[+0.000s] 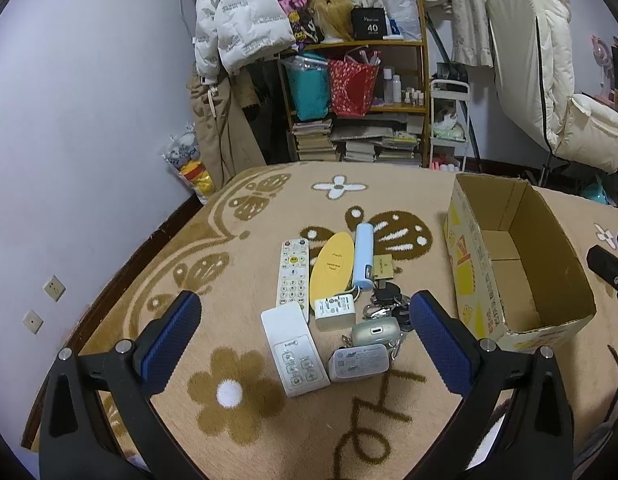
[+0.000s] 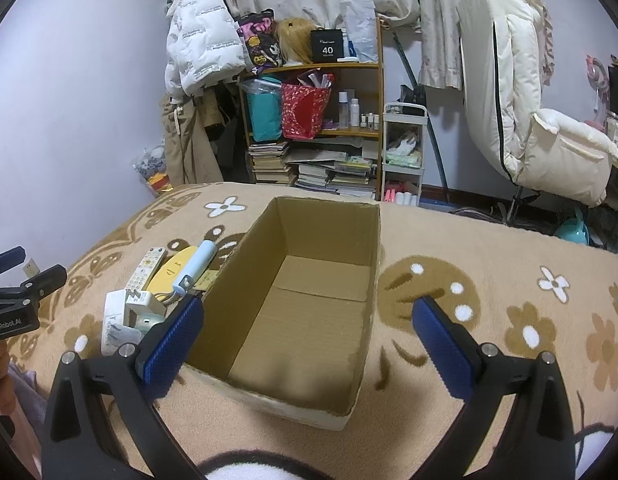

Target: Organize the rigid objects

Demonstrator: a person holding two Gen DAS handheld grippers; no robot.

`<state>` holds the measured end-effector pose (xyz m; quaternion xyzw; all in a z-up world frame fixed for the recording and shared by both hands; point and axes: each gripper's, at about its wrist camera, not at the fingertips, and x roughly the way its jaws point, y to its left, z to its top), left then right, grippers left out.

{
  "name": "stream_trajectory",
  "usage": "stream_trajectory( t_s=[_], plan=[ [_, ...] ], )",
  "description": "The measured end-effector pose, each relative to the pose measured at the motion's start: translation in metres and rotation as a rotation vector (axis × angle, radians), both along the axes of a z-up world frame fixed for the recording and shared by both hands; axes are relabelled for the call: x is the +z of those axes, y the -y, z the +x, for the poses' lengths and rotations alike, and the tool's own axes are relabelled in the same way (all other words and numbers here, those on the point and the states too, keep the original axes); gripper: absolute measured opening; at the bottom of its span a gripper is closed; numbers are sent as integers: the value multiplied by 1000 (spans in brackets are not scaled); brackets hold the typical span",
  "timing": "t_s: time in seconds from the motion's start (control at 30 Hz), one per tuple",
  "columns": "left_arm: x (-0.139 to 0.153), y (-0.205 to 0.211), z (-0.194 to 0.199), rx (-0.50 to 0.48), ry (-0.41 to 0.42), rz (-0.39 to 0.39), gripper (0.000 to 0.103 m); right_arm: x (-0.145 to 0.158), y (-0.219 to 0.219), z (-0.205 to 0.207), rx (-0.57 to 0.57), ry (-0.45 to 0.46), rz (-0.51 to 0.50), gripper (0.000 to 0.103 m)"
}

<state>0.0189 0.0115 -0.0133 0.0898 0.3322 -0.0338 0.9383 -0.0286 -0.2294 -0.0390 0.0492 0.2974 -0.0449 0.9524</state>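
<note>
A pile of small items lies on the patterned blanket: a white TV remote (image 1: 293, 272), a flat white air-conditioner remote (image 1: 295, 350), a yellow oval case (image 1: 332, 266), a pale blue power bank (image 1: 363, 256), a white charger (image 1: 335, 314), a silver earbud case (image 1: 376, 333), a white adapter (image 1: 359, 363) and a key bunch (image 1: 389, 300). My left gripper (image 1: 305, 330) hangs open above the pile, touching nothing. To the right stands an open, empty cardboard box (image 1: 565, 264). My right gripper (image 2: 309, 330) is open over that box (image 2: 373, 240), with the power bank (image 2: 195, 264) to its left.
A bookshelf (image 1: 355, 100) crammed with bags, bottles and books stands behind the bed, with coats hung beside it. A white padded chair (image 2: 521, 120) is at the far right. The other gripper shows at the left edge of the right wrist view.
</note>
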Motion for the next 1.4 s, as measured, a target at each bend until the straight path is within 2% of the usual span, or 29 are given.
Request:
stream_trajectory(
  t_s=[0.3,0.5,0.67,0.97,1.1,1.23,1.37,1.4],
  plan=[
    [-14,-2,31,16,-107,-39,103,7,7,19,17,-20,3,103],
    [-27,5,44,5,-175,-36,103,-4,25,38,-33,-98,25,103],
    [-41,14,52,-28,-233,-15,103,-21,50,53,-55,-189,93,103],
    [-65,28,65,-54,-327,16,103,-41,65,71,-73,-271,133,103],
    [-77,25,72,-43,-381,6,103,-53,66,85,-75,-340,139,82],
    [-88,21,77,-17,-428,4,103,-67,68,90,-69,-429,147,51],
    [-97,20,81,-9,-461,11,103,-76,63,88,-55,-502,134,38],
    [-99,21,82,-9,-468,16,103,-78,62,88,-51,-511,134,30]
  ],
)
